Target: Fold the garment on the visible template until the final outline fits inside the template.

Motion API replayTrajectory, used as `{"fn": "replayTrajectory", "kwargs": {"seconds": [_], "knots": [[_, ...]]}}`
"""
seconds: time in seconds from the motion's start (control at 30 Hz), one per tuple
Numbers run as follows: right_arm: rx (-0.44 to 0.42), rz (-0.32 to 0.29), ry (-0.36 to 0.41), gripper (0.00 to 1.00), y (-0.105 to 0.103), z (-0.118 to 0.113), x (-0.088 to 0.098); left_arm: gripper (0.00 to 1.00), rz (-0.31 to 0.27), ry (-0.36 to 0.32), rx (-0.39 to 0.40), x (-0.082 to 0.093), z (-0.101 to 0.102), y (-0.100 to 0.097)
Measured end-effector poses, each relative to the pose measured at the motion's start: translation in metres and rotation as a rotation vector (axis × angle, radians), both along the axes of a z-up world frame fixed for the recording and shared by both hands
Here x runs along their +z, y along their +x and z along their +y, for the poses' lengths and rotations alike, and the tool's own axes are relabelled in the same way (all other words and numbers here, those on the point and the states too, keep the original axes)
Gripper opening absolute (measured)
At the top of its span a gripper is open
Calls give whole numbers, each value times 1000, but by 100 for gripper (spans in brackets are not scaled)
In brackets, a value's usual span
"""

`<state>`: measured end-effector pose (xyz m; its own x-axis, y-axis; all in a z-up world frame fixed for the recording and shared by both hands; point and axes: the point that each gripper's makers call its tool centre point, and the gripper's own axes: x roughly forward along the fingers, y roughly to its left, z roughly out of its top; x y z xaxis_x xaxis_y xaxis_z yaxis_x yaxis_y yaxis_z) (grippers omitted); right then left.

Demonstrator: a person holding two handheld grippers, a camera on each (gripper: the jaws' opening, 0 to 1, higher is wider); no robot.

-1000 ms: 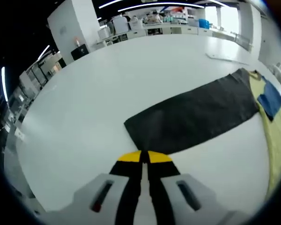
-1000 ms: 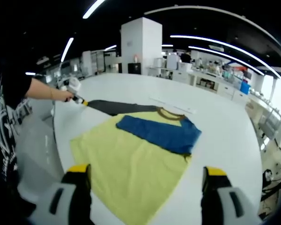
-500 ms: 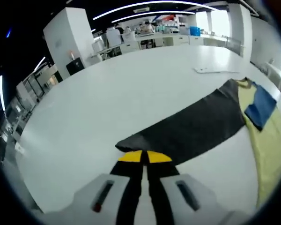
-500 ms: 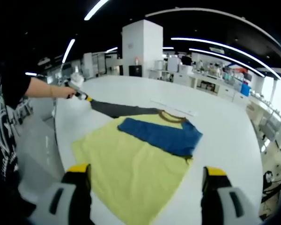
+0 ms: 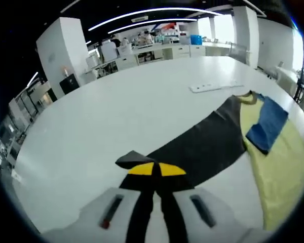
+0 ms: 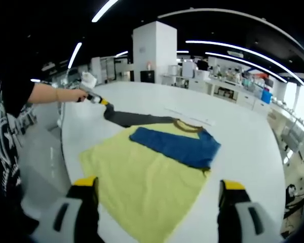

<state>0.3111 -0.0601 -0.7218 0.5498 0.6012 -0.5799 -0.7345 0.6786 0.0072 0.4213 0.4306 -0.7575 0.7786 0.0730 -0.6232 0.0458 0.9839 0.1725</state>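
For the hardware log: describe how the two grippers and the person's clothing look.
The left gripper has light grey bodies with dark slots, black jaws and yellow tips. The right gripper has the same grey bodies, black jaws and yellow tips. In the right gripper view, the person's short sleeve is black, and the shirt front carries a white line print.

Open-plan lab or workshop hall, white worktable (image 6: 243, 147), equipment-laden benches (image 5: 157, 48) behind, ceiling strip lights (image 6: 233, 50)

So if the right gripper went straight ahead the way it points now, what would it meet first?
Most likely the yellow shirt body, spread on the white table directly ahead of the open right gripper; the folded blue sleeve lies beyond it. Depth is unclear.
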Motion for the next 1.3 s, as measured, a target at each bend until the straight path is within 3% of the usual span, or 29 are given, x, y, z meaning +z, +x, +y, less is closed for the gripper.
{"fn": "replayTrajectory", "kwargs": {"seconds": [0.57, 0.7, 1.07, 1.3], "knots": [[7, -4, 6, 100, -5, 3, 3, 0, -49, -30, -150, 22, -77, 39], [6, -2, 6, 100, -6, 2, 2, 0, -41, 21, -185, 23, -94, 42], [22, -11, 19, 100, -8, 6, 6, 0, -46, -65, -190, 24, -120, 53], [23, -7, 23, 100, -10, 7, 6, 0, -49, -66, -233, 30, -146, 54]]}}
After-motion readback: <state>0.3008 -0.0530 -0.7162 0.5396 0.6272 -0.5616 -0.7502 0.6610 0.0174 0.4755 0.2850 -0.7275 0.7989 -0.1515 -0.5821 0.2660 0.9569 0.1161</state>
